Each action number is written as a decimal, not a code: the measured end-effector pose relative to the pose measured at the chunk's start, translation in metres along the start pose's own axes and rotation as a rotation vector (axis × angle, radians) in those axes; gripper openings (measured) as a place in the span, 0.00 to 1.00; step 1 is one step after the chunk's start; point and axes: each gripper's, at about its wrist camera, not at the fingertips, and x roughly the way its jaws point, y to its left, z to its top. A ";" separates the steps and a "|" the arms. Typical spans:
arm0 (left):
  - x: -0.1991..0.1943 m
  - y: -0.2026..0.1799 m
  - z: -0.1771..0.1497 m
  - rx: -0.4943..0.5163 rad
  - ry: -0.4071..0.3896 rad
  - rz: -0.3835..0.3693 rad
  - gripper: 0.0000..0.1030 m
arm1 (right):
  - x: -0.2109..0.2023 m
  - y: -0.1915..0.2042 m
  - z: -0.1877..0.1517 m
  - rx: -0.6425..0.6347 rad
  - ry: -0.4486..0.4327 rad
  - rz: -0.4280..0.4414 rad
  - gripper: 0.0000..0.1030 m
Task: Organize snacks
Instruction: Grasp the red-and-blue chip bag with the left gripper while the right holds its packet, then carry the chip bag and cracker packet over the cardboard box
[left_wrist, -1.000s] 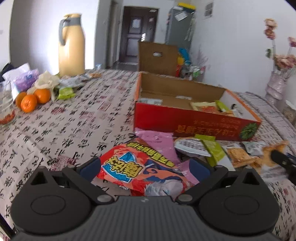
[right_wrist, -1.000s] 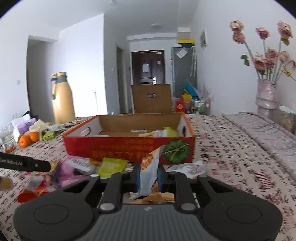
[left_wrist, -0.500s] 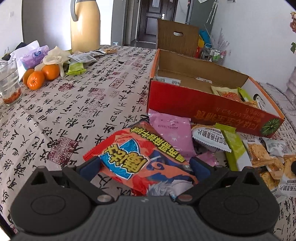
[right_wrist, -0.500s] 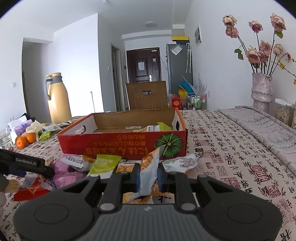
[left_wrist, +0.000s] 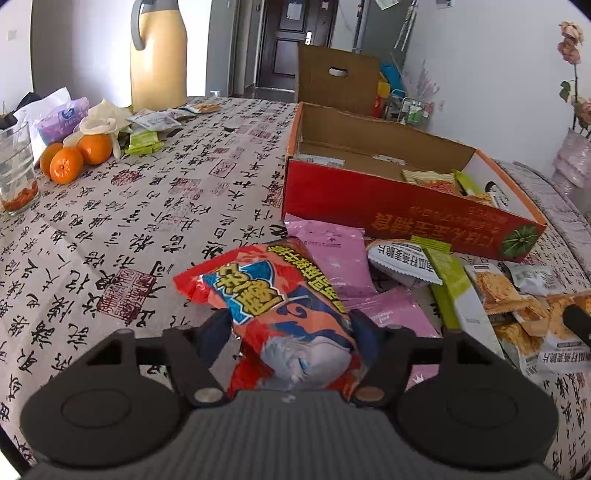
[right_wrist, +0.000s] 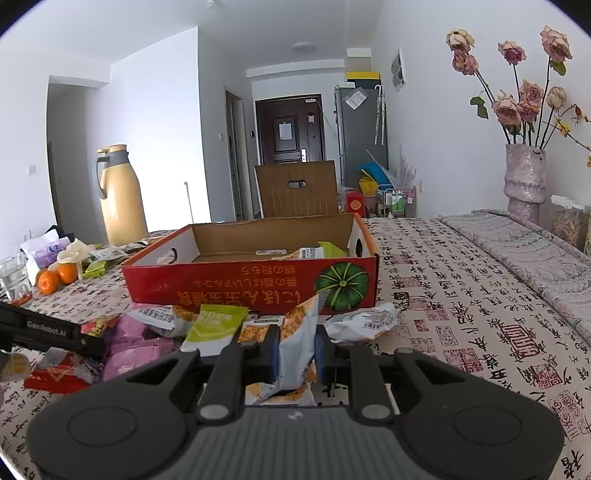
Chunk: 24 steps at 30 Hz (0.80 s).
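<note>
Left gripper (left_wrist: 288, 328) angled down over the snack pile, jaws closing with the red chip bag (left_wrist: 273, 295) between them; both blue pads look to be against the bag's crumpled sides, its near end bunched up toward the camera and its far end sticking out over the tablecloth (left_wrist: 147, 206). Pink packets (left_wrist: 332, 251) lie just behind and beside the bag, then a white wrapper (left_wrist: 399, 258), a green bar packet (left_wrist: 454, 284) and cracker packs (left_wrist: 506, 295) off to the right, all loose on the cloth in front of the red cardboard box (left_wrist: 406, 214). Box open-topped, a few packets already inside at its right end. Right gripper (right_wrist: 295, 350) pinched tight on a white-and-orange cracker packet (right_wrist: 295, 332), which stands upright between the pads, its top edge in front of the box's pumpkin print (right_wrist: 341, 284). More cracker packs lie under that gripper; a crumpled white wrapper (right_wrist: 365, 321) sits just right of it. In the right wrist view the left tool appears as a dark bar at the left edge, over the red and pink packets. Far left of table: mandarins (left_wrist: 74, 158), a glass (left_wrist: 16, 170), a tissue pack, a tall yellow thermos (left_wrist: 159, 55). Vase of dried roses (right_wrist: 524, 177) at the right.
</note>
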 end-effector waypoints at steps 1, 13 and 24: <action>-0.003 0.001 0.000 0.003 -0.008 -0.001 0.63 | -0.001 0.000 0.000 -0.001 -0.002 0.001 0.17; -0.026 0.008 0.005 0.009 -0.091 -0.008 0.59 | -0.010 0.006 0.002 -0.010 -0.022 0.007 0.17; -0.047 -0.008 0.034 0.031 -0.202 -0.056 0.59 | -0.001 0.010 0.020 -0.009 -0.058 0.022 0.17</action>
